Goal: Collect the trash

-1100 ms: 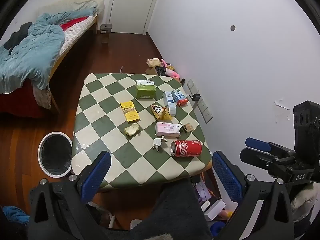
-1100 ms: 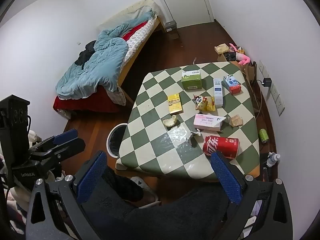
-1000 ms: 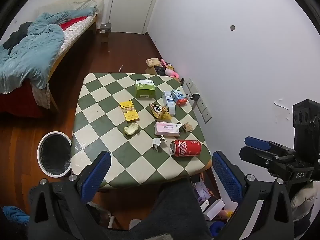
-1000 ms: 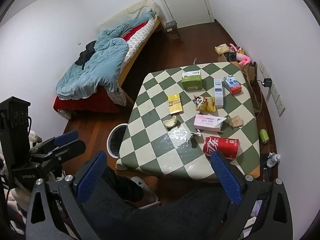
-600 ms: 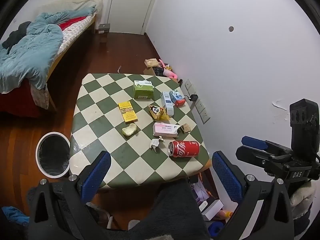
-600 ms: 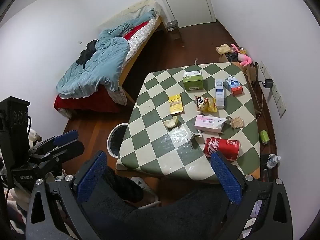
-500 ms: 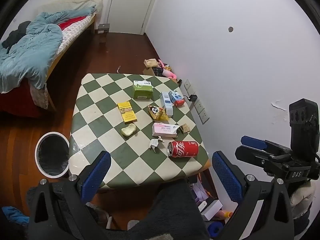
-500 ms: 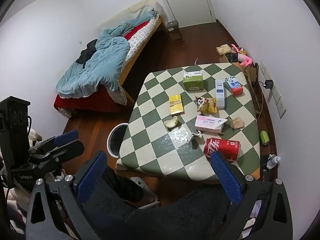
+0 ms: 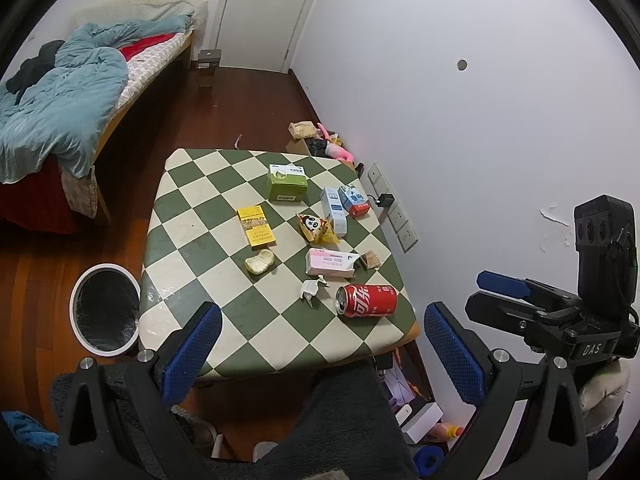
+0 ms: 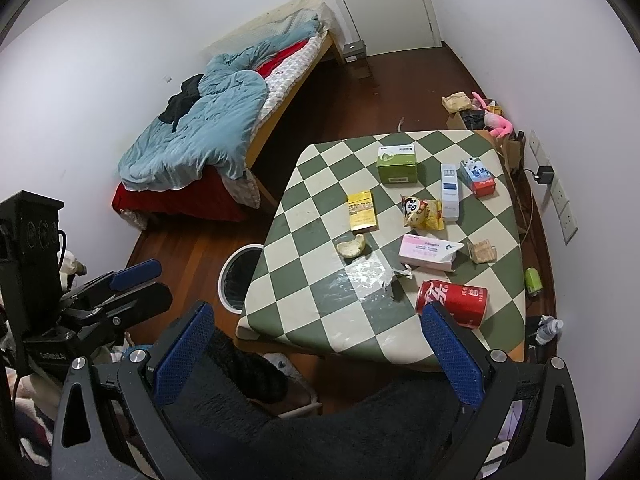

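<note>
Cylindrical red can (image 9: 367,300) (on its side) beside crumpled paper (image 9: 313,289).

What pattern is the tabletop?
The tabletop has a green-and-cream checkerboard pattern, shown best in the left wrist view.

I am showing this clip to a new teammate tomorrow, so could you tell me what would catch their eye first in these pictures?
Most likely the green-and-white checkered table strewn with litter, above all the red soda can lying on its side near the front right corner. Next, the black-lined trash bin on the floor at the table's left, and the bed with its rumpled blue duvet beyond. Both grippers, left and right, are open and empty.
</note>
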Motion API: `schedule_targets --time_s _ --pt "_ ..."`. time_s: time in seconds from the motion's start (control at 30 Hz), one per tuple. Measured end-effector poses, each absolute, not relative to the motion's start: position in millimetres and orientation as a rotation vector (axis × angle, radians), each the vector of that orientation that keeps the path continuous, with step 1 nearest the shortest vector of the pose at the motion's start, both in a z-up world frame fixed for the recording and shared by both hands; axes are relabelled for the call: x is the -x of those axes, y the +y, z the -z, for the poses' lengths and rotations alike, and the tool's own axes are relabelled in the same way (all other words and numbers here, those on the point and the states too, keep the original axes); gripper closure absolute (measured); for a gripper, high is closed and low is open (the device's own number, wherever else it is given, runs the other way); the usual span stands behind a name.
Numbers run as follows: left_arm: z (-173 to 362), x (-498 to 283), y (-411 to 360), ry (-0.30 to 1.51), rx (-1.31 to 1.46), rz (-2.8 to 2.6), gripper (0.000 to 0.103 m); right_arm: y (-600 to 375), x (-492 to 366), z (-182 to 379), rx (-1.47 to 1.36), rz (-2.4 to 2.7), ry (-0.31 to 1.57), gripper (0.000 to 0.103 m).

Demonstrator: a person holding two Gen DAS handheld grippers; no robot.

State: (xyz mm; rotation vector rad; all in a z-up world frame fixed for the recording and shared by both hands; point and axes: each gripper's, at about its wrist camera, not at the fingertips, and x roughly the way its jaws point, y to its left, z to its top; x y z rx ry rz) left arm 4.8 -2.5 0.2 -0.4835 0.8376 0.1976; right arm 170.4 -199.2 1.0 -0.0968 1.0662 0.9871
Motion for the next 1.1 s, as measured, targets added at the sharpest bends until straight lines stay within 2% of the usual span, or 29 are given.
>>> schedule_targets --time_s 1.1 --pt "-5.9 -1.1 0.4 0.829 0.482 -0.192 0.0 -191.8 -166.9 -4.4 0.106 -0.994 1.057 0.0"
